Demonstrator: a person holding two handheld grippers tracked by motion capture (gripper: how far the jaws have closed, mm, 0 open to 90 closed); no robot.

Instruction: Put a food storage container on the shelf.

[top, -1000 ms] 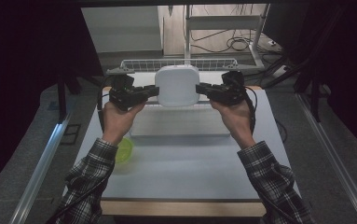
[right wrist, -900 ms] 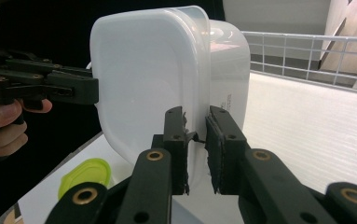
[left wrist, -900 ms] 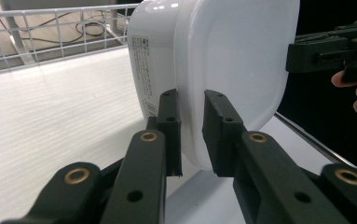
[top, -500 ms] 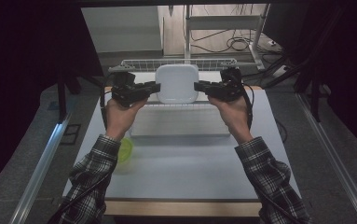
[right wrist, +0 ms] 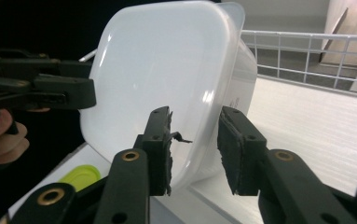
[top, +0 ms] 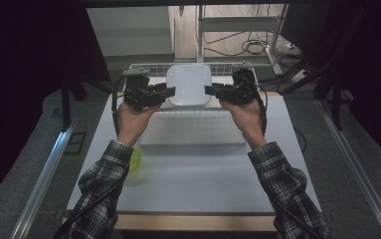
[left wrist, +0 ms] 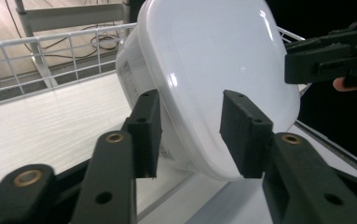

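A white plastic container [top: 188,84] stands tilted on its edge in a white wire rack [top: 143,67] at the far side of the table. My left gripper [top: 170,92] is at its left rim and my right gripper [top: 209,90] at its right rim. In the left gripper view the container [left wrist: 204,70] has its rim between the jaws of the left gripper [left wrist: 192,135], with gaps to the pads. The right gripper view shows the same: the container [right wrist: 167,74] between the spread jaws of the right gripper [right wrist: 197,149]. Both pairs of jaws have just been opening.
The rack's white tray [top: 193,132] lies in front of the container. A green lid [top: 136,159] rests on the table by the left forearm. Wire rails [left wrist: 50,51] fence the rack's far side. Dark floor and metal rails flank the table.
Both grippers' jaws have widened off the container's rim. The container now sits slightly farther back in the rack. The hands have hardly shifted.
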